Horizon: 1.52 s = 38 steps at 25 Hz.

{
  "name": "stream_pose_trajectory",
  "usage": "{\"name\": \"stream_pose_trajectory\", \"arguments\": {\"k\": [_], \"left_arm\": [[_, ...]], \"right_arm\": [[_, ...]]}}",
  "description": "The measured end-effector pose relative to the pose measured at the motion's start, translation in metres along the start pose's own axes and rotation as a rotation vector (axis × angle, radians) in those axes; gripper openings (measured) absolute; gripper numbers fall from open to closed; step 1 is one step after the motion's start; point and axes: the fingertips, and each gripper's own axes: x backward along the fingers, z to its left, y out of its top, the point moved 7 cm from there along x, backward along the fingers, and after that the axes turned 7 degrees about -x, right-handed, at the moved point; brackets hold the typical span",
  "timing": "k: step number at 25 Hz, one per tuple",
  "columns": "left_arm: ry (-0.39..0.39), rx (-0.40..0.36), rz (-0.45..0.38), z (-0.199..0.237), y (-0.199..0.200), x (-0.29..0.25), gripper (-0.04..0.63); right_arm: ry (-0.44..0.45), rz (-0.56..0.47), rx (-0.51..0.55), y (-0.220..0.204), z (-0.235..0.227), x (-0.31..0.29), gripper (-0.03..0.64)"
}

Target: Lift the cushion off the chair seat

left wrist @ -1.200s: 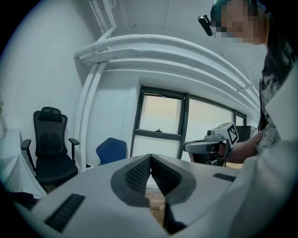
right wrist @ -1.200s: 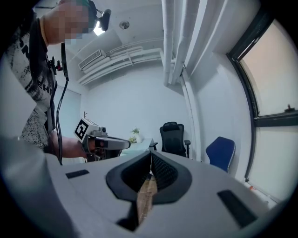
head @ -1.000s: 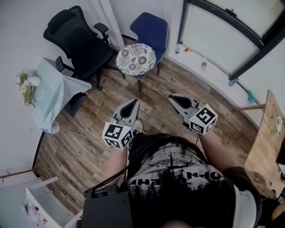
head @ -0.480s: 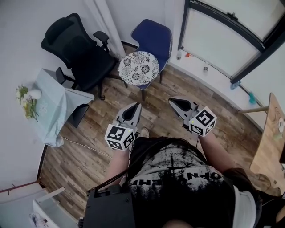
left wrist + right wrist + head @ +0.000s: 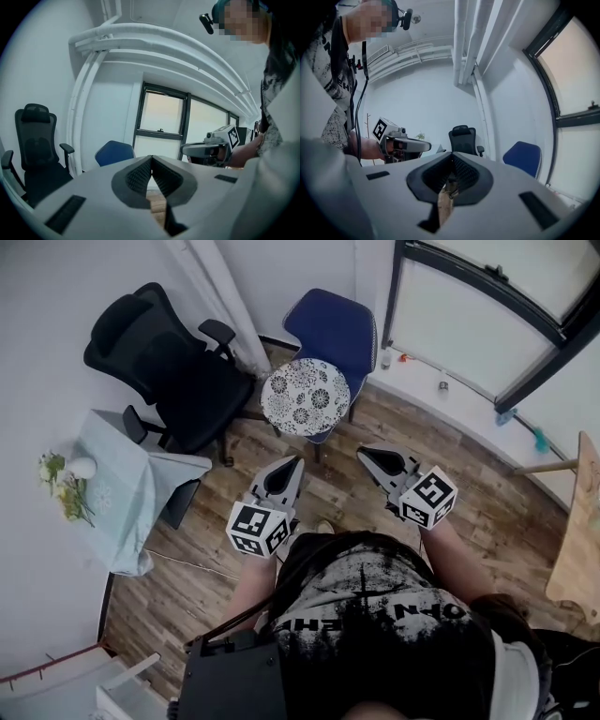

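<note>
One round white cushion with a dark floral print (image 5: 305, 397) lies flat on the seat of the blue upholstered chair (image 5: 333, 324). Being round, it has no long axis, and its patterned face points up. There are two chairs, the blue one and a black high-backed office chair (image 5: 164, 362) just beside it. Two grippers hover over the wooden plank floor (image 5: 450, 484), apart from the cushion. The left gripper (image 5: 289, 465) and the right gripper (image 5: 366, 454) each have their jaws pressed together, holding nothing.

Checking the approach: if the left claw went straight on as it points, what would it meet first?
Probably the patterned cushion on the blue chair; nothing stands between, though depth is unclear.
</note>
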Motion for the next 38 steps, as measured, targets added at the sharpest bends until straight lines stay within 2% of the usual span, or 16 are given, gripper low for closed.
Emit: {"name": "stream_pose_trajectory", "arguments": {"k": [9, 17, 30, 38], "left_arm": [[-0.030, 0.006, 0.006, 0.061, -0.005, 0.002, 0.014], [-0.046, -0.065, 0.030, 0.102, -0.014, 0.005, 0.014], [-0.021, 0.035, 0.027, 0.136, -0.031, -0.008, 0.014], [0.055, 0.080, 0.050, 0.159, -0.035, -0.043, 0.014]], "right_arm": [[-0.032, -0.013, -0.022, 0.002, -0.004, -0.061, 0.017], [-0.067, -0.026, 0.023, 0.010, -0.001, -0.105, 0.017], [-0.039, 0.069, 0.051, 0.007, -0.015, -0.145, 0.017], [0.033, 0.084, 0.045, 0.022, -0.066, -0.176, 0.017]]}}
